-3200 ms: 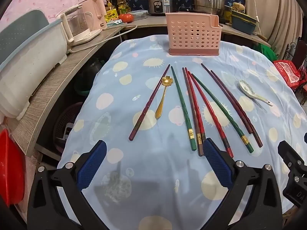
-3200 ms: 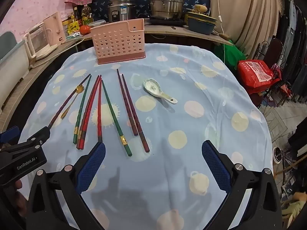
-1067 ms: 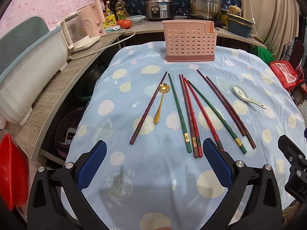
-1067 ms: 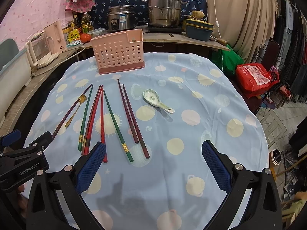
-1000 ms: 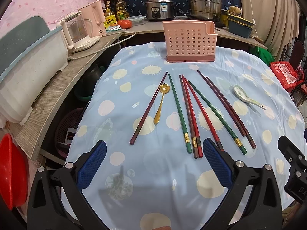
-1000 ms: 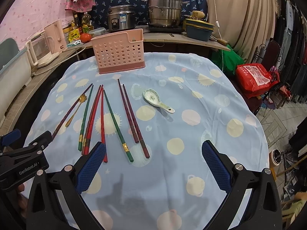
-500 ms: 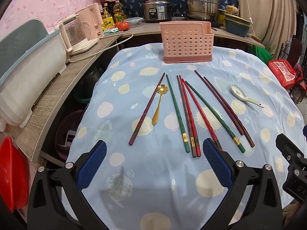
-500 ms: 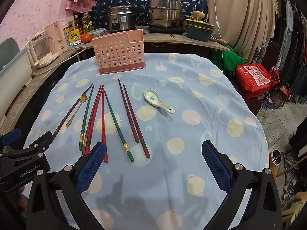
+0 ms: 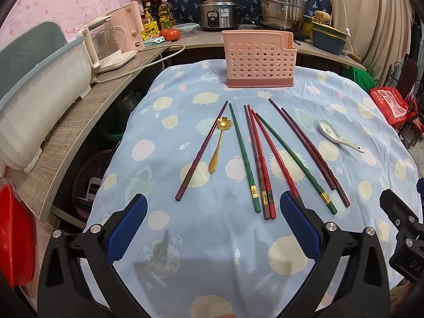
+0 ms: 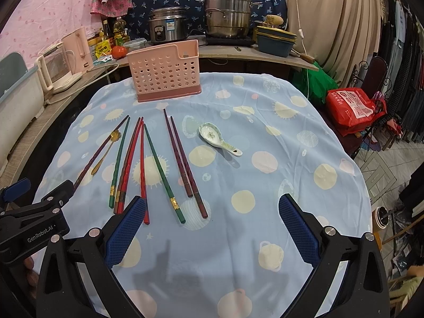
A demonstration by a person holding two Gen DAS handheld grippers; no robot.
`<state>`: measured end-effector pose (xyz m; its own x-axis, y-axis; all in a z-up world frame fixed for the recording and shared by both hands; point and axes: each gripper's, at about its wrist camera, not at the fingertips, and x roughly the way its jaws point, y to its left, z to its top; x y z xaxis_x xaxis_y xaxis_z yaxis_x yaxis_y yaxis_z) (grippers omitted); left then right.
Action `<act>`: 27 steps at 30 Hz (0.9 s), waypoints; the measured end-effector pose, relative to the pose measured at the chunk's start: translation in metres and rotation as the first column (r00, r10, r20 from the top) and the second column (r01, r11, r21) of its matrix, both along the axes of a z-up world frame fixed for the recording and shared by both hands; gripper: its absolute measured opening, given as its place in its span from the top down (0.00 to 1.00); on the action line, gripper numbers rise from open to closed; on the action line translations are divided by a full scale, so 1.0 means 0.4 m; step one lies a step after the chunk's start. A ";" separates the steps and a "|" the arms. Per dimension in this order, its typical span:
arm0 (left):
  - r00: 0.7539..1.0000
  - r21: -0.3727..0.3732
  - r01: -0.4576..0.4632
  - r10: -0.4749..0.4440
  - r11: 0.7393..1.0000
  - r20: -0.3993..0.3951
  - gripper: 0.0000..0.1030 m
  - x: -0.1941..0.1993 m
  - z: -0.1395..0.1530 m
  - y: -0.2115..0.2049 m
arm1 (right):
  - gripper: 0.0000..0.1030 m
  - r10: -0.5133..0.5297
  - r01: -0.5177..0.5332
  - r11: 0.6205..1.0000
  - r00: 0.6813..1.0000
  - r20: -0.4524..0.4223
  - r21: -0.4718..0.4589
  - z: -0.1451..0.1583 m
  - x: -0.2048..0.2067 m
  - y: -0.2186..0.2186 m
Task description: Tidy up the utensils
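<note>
A pink perforated utensil holder (image 9: 259,58) (image 10: 165,71) stands at the far side of the round table. In front of it lie several chopsticks, red, green and dark maroon (image 9: 258,159) (image 10: 156,164), fanned out on the blue cloth. A gold spoon (image 9: 219,143) (image 10: 106,149) lies among the left ones. A white ceramic spoon (image 9: 338,137) (image 10: 220,137) lies to the right. My left gripper (image 9: 212,228) is open, hovering above the near ends of the chopsticks. My right gripper (image 10: 209,225) is open too, above the near edge right of them. Neither holds anything.
The table's blue spotted cloth (image 9: 212,251) is bare near me. A grey counter (image 9: 79,122) with a kettle (image 9: 106,45) runs along the left. Pots (image 10: 228,18) stand behind. A red bag (image 10: 352,106) sits at the right, a red bowl (image 9: 13,235) at lower left.
Both grippers have drawn back and risen slightly, so the table looks a little farther away. Nothing on the table has moved and both grippers stay open.
</note>
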<state>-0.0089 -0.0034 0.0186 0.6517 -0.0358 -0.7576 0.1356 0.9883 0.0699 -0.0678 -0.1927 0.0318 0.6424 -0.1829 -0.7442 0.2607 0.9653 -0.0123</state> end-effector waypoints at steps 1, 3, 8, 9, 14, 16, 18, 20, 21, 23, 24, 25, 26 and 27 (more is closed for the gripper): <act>1.000 -0.003 0.000 0.000 1.000 -0.003 0.07 0.002 -0.001 0.001 | 0.07 -0.001 0.001 1.000 1.000 0.001 -0.001 0.000 0.000 0.000; 1.000 -0.001 0.002 -0.002 1.000 -0.003 0.07 0.002 -0.001 0.001 | 0.07 -0.002 0.002 1.000 1.000 0.000 0.000 0.000 0.000 0.000; 1.000 0.009 0.011 -0.011 1.000 0.002 0.07 0.002 -0.002 -0.002 | 0.07 -0.001 0.001 1.000 1.000 0.000 -0.001 0.000 0.000 0.001; 1.000 0.007 0.015 -0.015 1.000 0.001 0.07 0.002 -0.003 -0.002 | 0.07 -0.001 0.001 1.000 1.000 0.000 -0.001 0.000 0.000 0.001; 1.000 -0.015 0.004 -0.004 1.000 0.013 0.07 0.001 -0.003 0.005 | 0.07 -0.002 0.002 1.000 1.000 0.000 0.000 0.000 0.000 0.002; 1.000 -0.021 -0.003 0.003 1.000 0.012 0.07 0.001 -0.002 0.008 | 0.07 -0.002 0.002 1.000 1.000 0.000 0.000 0.000 0.000 0.002; 1.000 -0.031 -0.008 0.008 0.999 0.019 0.07 0.001 -0.001 0.011 | 0.07 -0.001 0.001 1.000 1.000 0.000 0.000 -0.001 0.000 0.002; 1.000 -0.035 -0.011 0.012 0.999 0.025 0.07 0.000 0.000 0.013 | 0.07 0.000 0.000 1.000 1.000 -0.001 0.000 0.000 0.001 0.001; 1.000 -0.030 -0.013 0.014 0.999 0.024 0.07 0.001 0.000 0.012 | 0.07 0.000 0.000 1.000 1.000 -0.001 -0.001 0.000 0.000 0.002; 1.000 -0.023 -0.008 0.009 1.000 0.026 0.07 0.001 0.000 0.009 | 0.07 0.002 -0.002 1.000 1.000 -0.001 -0.001 0.000 0.001 0.004; 1.000 -0.020 -0.008 0.008 1.000 0.025 0.07 0.001 0.000 0.008 | 0.07 0.001 -0.001 1.000 1.000 -0.001 -0.001 0.000 0.002 0.004; 1.000 -0.019 -0.006 0.007 1.000 0.020 0.07 0.002 0.000 0.007 | 0.07 0.000 0.000 1.000 1.000 -0.001 -0.002 0.000 0.002 0.004; 1.000 -0.021 -0.009 0.010 1.000 0.014 0.07 0.004 0.000 0.008 | 0.07 0.001 -0.001 1.000 1.000 -0.002 -0.001 0.000 0.002 0.003; 1.000 -0.027 -0.012 0.012 1.000 0.009 0.07 0.005 0.000 0.010 | 0.07 0.001 -0.001 1.000 1.000 -0.002 0.000 0.000 0.001 0.004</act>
